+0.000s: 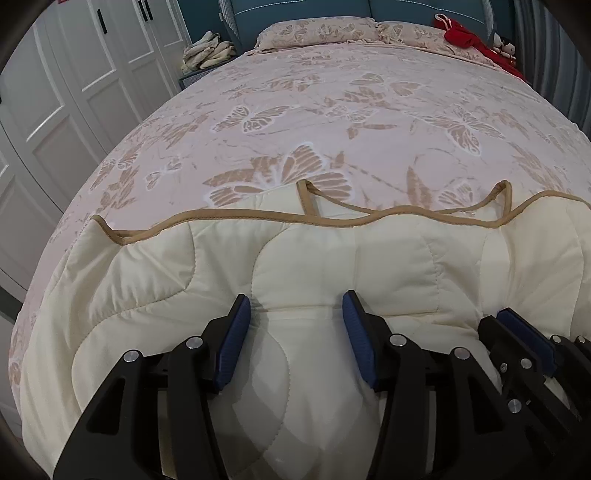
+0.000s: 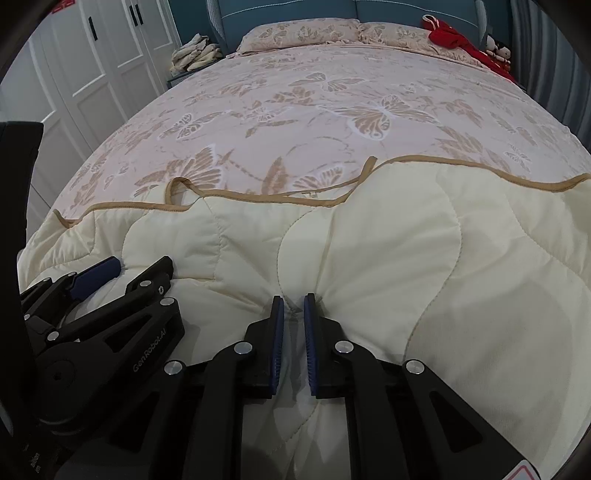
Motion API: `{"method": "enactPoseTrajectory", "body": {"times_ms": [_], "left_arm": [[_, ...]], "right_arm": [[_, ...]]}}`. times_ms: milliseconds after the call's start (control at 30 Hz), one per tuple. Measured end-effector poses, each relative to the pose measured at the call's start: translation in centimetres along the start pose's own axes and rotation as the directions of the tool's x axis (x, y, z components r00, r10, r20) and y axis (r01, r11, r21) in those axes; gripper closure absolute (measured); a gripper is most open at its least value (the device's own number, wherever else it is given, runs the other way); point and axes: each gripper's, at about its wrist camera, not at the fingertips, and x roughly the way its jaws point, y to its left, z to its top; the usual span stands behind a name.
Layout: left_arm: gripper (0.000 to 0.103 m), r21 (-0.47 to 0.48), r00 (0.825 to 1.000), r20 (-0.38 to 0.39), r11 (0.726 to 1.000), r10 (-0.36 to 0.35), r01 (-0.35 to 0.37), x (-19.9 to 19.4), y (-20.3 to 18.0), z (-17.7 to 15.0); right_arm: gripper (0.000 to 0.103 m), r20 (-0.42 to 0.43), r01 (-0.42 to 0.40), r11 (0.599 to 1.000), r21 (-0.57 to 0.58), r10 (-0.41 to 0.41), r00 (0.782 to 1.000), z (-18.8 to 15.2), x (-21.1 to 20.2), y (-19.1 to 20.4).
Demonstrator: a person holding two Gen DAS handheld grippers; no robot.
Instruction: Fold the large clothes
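Quilt [image 1: 388, 258], cream and puffy, lies across the bed's [image 1: 332, 110] near end; soft, bulky, best held along its tan edge. Right gripper [image 2: 294, 308] pinches a fold; left gripper [image 1: 295, 306] straddles another, half-open.

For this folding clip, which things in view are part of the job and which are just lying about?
Part of the job:
- cream quilted blanket with tan binding
- left gripper, jaws apart over a bulge of it
- right gripper, pinching a pleat of it

Lying about:
- pink butterfly-print bedspread
- matching pillows
- red cloth item
- pile of beige cloth
- white wardrobe doors
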Motion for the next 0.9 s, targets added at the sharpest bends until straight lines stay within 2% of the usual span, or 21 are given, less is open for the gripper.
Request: {"method": "enactPoseTrajectory", "body": {"times_ms": [233,333,400,500,600,667,700,833,867,900], "left_arm": [[0.052,-0.005,1.0,-0.001,1.0,-0.012,0.012,0.1,0.1,0.0],[0.048,-0.093,0.989,-0.017,0.986,-0.144,0.141,-1.5,2.8,0.5],[0.043,-0.216,0.979,-0.011,0.956,-0.205,0.198,-4.3,7.1,0.2],[0.031,-0.374,0.963,0.017,0.891,-0.269,0.256,-7.6,14.3,-2.1],[0.028,-0.478,0.966,-0.015,0.851,-0.256,0.218,-8.3,20.3,-5.4],[0.028,-0.523,0.965,-0.049,0.829,-0.259,0.196,-7.7,22.8,-7.3],[0.028,-0.549,0.957,-0.053,0.809,-0.284,0.21,-7.3,23.7,-8.4],[0.028,-0.611,0.914,-0.07,0.742,-0.4,0.278,-5.3,24.3,-11.2],[0.027,-0.635,0.904,-0.069,0.718,-0.422,0.287,-4.8,24.1,-11.8],[0.025,-0.641,0.899,-0.059,0.707,-0.435,0.3,-4.8,24.0,-12.0]], "right_arm": [[0.095,0.006,-0.007,1.0,0.003,0.007,1.0,0.0,0.2,0.0],[0.095,-0.039,-0.051,0.998,0.034,0.052,0.998,0.9,-0.4,-0.6],[0.09,-0.043,-0.1,0.987,0.124,0.106,0.993,1.7,-3.4,-1.5],[0.085,-0.008,-0.149,0.979,0.141,0.152,0.988,0.8,-8.4,-1.1],[0.085,-0.041,-0.183,0.976,0.116,0.189,0.981,-1.5,-10.9,0.6],[0.085,-0.085,-0.193,0.977,0.095,0.201,0.976,-3.2,-11.1,2.2],[0.084,-0.098,-0.195,0.977,0.085,0.203,0.974,-3.9,-11.1,2.8],[0.084,-0.189,-0.182,0.982,0.054,0.189,0.964,-6.3,-9.1,5.1],[0.084,-0.202,-0.167,0.985,0.04,0.171,0.964,-6.9,-8.6,5.6],[0.084,-0.204,-0.151,0.988,0.023,0.153,0.967,-7.2,-8.5,5.9]]}}
